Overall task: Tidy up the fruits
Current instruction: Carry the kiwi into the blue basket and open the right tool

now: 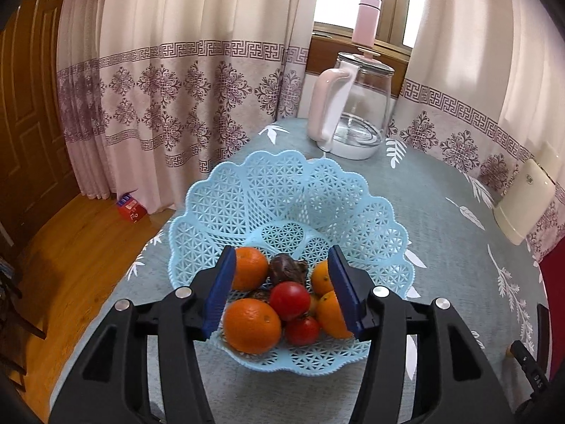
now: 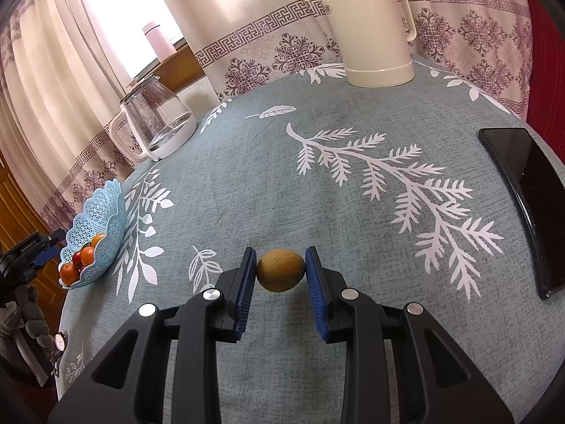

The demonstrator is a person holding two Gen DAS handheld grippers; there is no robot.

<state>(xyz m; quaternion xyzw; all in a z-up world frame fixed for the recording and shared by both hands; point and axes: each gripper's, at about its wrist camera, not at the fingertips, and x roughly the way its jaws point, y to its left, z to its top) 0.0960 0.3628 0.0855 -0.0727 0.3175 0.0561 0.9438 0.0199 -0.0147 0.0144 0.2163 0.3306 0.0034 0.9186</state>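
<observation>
Right gripper (image 2: 280,270): jaws closed on a kiwi (image 2: 280,270), blue pads touching both its sides. Whether the kiwi is lifted or resting on the worktop (image 2: 275,183) I cannot tell. Phone (image 2: 526,205) lies well right of it; cream flask (image 2: 370,31) stands at the far edge.

Left gripper (image 1: 280,291): jaws open, nothing between the pads, poised over the near part of the blue basket (image 1: 247,190). In the basket: oranges (image 1: 252,325), tomatoes (image 1: 289,300), a dark brown fruit (image 1: 286,271), all bunched at the near side; far side bare. Basket sits near the worktop's left edge, well apart from the kiwi. Glass kettle (image 1: 356,113) stands beyond it, pink bottle (image 1: 367,21) on the sill behind. Small red box (image 1: 130,207) on the floor by the curtain (image 1: 176,70).
</observation>
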